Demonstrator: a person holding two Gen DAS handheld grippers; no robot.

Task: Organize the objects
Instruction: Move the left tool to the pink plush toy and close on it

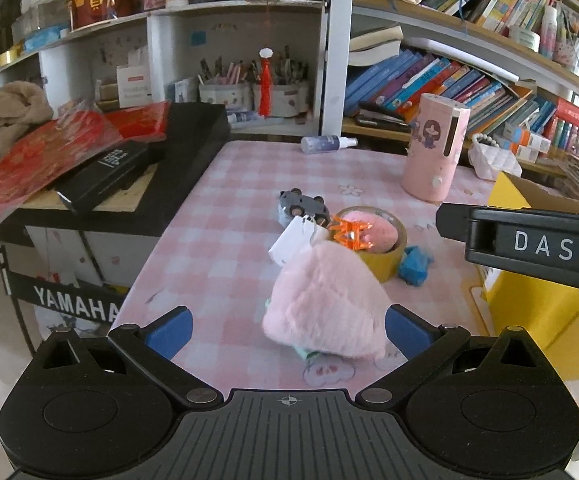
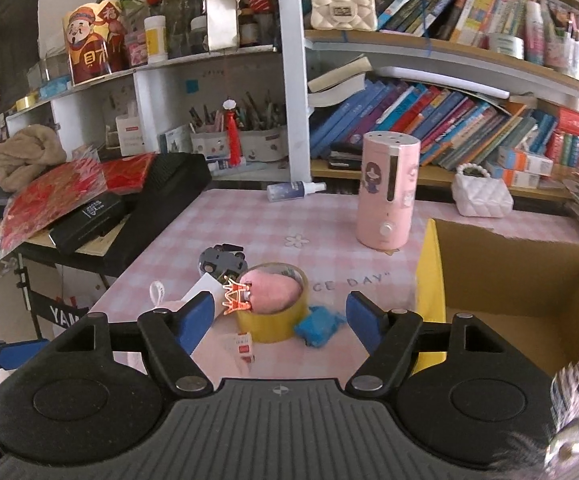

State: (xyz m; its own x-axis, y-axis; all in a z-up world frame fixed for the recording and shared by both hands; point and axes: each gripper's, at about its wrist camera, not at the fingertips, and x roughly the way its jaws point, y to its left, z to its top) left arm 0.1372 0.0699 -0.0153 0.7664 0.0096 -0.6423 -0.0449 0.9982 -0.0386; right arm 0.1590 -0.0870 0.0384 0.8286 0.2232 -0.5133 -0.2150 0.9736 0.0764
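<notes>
Fluffy pink plush (image 1: 323,304), white tag (image 1: 291,240)

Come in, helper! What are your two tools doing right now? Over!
Left tool open around the pink hat, not squeezing. Right tool open, empty, facing the tape roll. Yellow box waits on the right. Over.

crowded bookshelves (image 2: 449,120) line the wall behind the counter, a cream quilted handbag (image 2: 343,4) perched on top. at left, a black yamaha keyboard (image 1: 193,148) carries red packets (image 1: 41,160) and a beige cloth (image 1: 5,114).
</notes>
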